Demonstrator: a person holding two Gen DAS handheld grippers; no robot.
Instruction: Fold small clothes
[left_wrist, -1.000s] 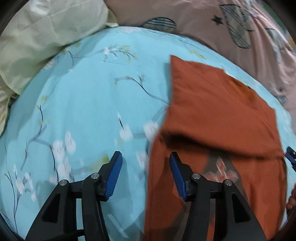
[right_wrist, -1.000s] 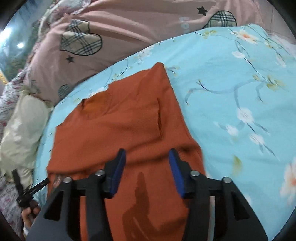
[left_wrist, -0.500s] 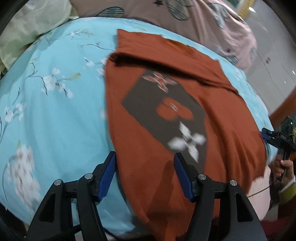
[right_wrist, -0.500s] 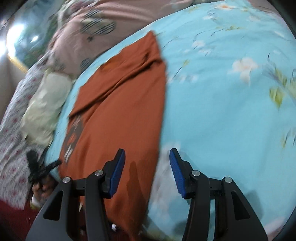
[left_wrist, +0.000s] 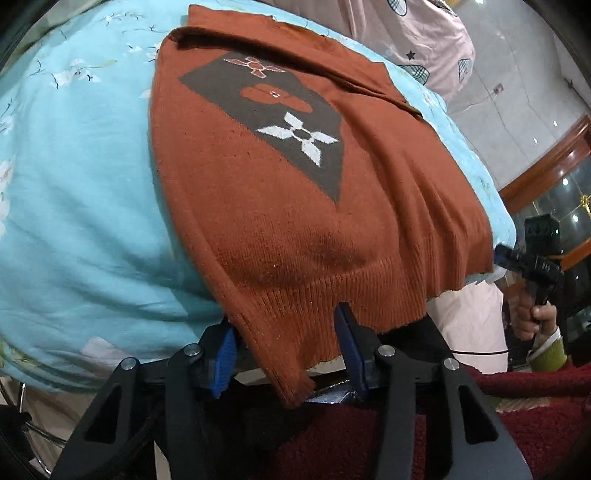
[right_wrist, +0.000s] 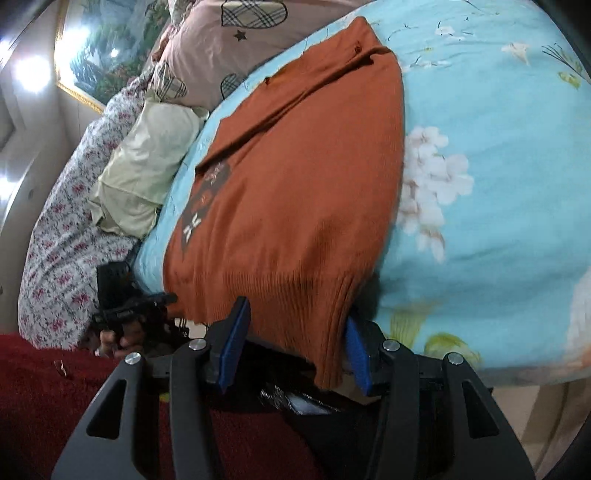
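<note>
Both grippers have dropped from over the sweater (left_wrist: 295, 206) to its ribbed hem (left_wrist: 325, 295) at the bed (left_wrist: 74, 206) edge, lower frame. Left gripper (left_wrist: 286, 345) and right gripper (right_wrist: 295, 341) are spread wide around the hem's corners, nothing pinched. Likely next: lifting the hem to fold. No containers visible.

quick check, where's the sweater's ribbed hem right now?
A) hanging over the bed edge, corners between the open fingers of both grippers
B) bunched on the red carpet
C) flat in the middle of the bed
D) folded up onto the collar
A: the rust sweater drapes its ribbed hem past the blue floral quilt, with one corner inside the open left gripper and the other inside the open right gripper.
</note>
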